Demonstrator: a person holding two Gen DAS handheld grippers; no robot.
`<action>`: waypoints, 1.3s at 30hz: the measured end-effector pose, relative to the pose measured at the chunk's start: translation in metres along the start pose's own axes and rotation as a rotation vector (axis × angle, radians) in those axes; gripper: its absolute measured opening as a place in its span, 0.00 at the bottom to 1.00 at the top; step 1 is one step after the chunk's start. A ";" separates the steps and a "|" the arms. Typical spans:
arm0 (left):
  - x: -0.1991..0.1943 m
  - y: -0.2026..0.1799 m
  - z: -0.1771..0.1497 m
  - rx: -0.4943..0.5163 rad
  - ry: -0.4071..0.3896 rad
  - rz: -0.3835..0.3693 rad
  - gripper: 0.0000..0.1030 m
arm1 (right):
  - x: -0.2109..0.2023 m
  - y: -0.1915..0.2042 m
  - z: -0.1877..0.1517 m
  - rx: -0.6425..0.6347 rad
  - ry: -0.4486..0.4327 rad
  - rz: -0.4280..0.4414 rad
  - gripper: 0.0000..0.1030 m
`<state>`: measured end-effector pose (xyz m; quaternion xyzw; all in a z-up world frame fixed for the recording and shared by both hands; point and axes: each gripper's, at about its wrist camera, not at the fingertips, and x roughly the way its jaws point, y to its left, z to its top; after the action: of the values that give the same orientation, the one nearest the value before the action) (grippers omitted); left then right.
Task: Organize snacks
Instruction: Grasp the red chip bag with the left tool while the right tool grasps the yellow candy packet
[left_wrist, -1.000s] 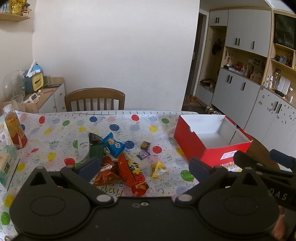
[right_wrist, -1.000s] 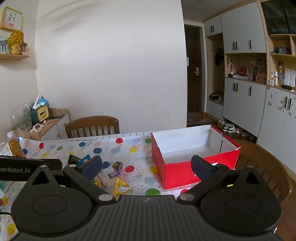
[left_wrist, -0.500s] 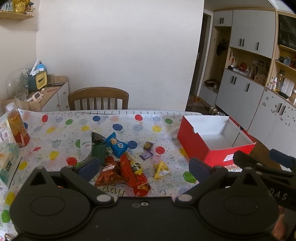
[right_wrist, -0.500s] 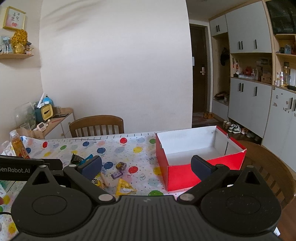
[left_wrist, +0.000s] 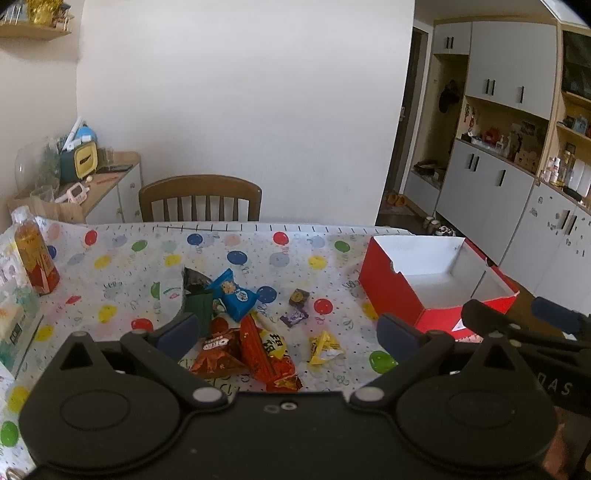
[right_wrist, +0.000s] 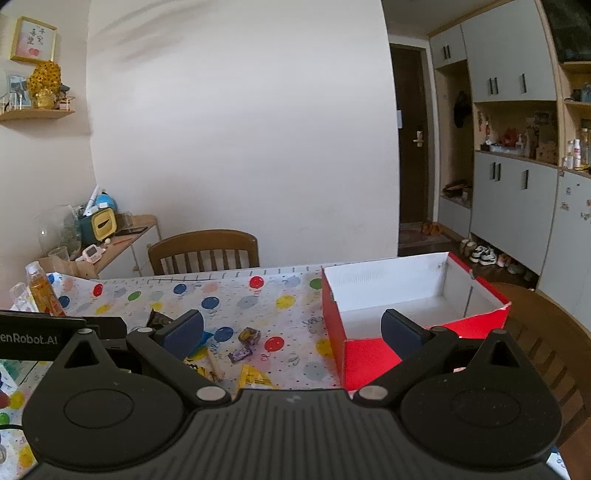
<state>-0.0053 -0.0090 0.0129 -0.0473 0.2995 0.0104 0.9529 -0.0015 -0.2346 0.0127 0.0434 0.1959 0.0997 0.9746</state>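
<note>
Both tongs, the left gripper (left_wrist: 286, 330) and the right gripper (right_wrist: 291, 328), hang released and hold nothing above the table with the balloon-printed cloth (left_wrist: 122, 266), and their black bodies cover its near edge. The snacks lie in a loose pile to the left of the open red cardboard box with white inside (left_wrist: 436, 284): a blue packet (left_wrist: 236, 297) partly over a dark green one (left_wrist: 199, 308), a brown Oreo bag (left_wrist: 218, 354), a long red-orange wrapper (left_wrist: 266, 354), a yellow triangular pack (left_wrist: 325, 347) and two small candies too small to read. The box floor shows nothing inside, though its near wall hides part of it in the right wrist view.
</note>
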 end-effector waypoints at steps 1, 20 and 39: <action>0.002 0.001 0.000 -0.008 0.005 -0.001 1.00 | 0.002 0.000 0.000 -0.004 0.003 0.003 1.00; 0.061 0.035 -0.023 -0.121 0.164 0.079 0.99 | 0.086 -0.001 -0.027 -0.148 0.182 0.147 1.00; 0.149 0.018 -0.021 -0.082 0.319 0.069 0.70 | 0.199 0.013 -0.067 -0.348 0.349 0.274 0.81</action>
<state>0.1041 0.0053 -0.0903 -0.0768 0.4477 0.0478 0.8896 0.1503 -0.1771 -0.1218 -0.1164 0.3333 0.2684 0.8963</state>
